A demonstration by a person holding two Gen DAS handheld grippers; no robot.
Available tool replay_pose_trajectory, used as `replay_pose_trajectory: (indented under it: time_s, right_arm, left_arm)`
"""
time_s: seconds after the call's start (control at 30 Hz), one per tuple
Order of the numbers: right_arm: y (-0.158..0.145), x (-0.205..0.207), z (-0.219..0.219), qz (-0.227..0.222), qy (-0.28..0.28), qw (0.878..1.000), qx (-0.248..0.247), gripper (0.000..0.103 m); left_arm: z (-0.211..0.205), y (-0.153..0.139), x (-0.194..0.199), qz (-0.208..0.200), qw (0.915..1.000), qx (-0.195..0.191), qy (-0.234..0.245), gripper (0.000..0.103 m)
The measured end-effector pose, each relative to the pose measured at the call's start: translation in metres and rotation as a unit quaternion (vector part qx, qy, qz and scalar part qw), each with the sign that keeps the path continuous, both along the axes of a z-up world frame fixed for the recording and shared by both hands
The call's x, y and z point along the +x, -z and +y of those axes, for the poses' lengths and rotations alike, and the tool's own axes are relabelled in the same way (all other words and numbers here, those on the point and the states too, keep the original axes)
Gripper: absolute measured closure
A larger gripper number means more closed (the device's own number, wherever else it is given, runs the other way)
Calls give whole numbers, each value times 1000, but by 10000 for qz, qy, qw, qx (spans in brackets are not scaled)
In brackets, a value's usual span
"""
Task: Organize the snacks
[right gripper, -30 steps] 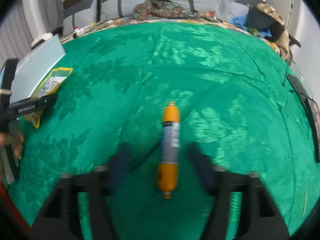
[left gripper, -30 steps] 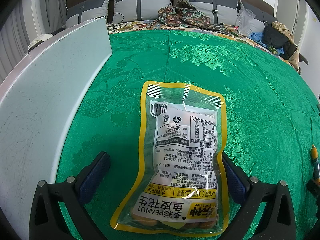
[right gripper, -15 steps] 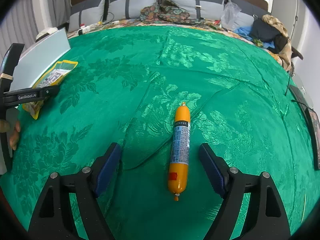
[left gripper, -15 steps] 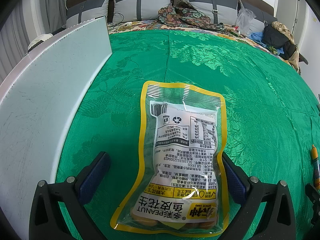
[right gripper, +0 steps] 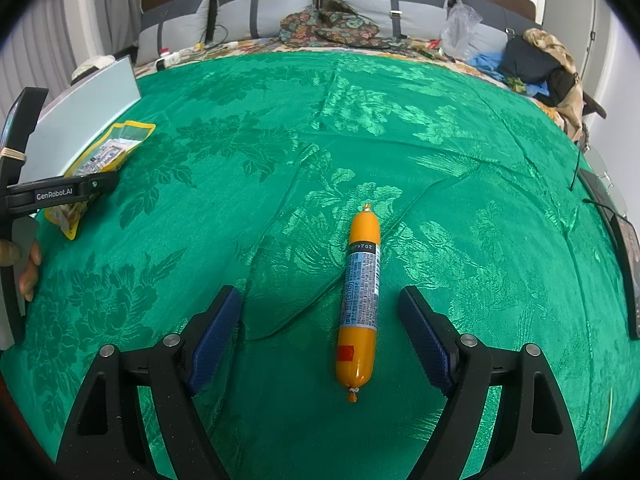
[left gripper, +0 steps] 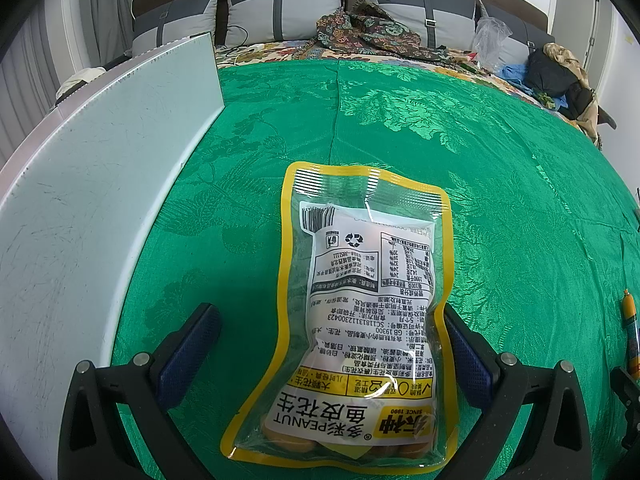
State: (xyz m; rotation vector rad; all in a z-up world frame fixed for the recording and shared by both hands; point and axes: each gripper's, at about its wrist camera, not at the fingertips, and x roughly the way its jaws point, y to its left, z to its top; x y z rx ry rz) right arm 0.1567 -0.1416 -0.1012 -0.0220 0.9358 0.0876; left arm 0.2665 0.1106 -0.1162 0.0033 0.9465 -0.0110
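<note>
Right claw [right gripper: 320, 336] has just been spreading its jaws, and now they stand wide with the orange sausage [right gripper: 359, 304] lying flat on the green bedspread [right gripper: 400, 140] between them, nearer the right pad but touching neither. Since the blurred frame a second ago, that view has settled and sharpened; the sausage has kept its spot, pointing away from the camera with its knotted tip at the near end.

Over on the left, nothing has shifted: the left claw [left gripper: 332, 352] stands spread around the yellow-edged peanut packet [left gripper: 360, 312], which lies flat on the bedspread. The packet's right edge sits right at the right pad, and contact there is hard to judge; the left pad stands clear of it. A pale board [left gripper: 92, 200] leans along the far left side.

Seen from the right wrist, the left claw's black frame covers the middle of the packet, and a person's fingers [right gripper: 28, 272] peek in at the left edge. In the left wrist view, the sausage is a sliver cut off at the right rim. The packet's small print is unreadable.
</note>
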Motion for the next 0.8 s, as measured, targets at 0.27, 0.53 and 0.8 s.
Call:
replay_pose_trajectory:
  time_s: [0.27,0.53,0.8]
  right_arm:
    - [0,0,0,-1,-1,10000,-2,19]
    - [-2,5,-1,346,-341,9988,27,17]
    - [-14,28,-36,1544,-194,9849,766,87]
  left_arm:
    - [0,0,0,-1,10000,4,0,0]
    - [-5,-3,23,981,9937,93,536,1]
    - [-10,-23,-2,1055,9898,-6,953,49]
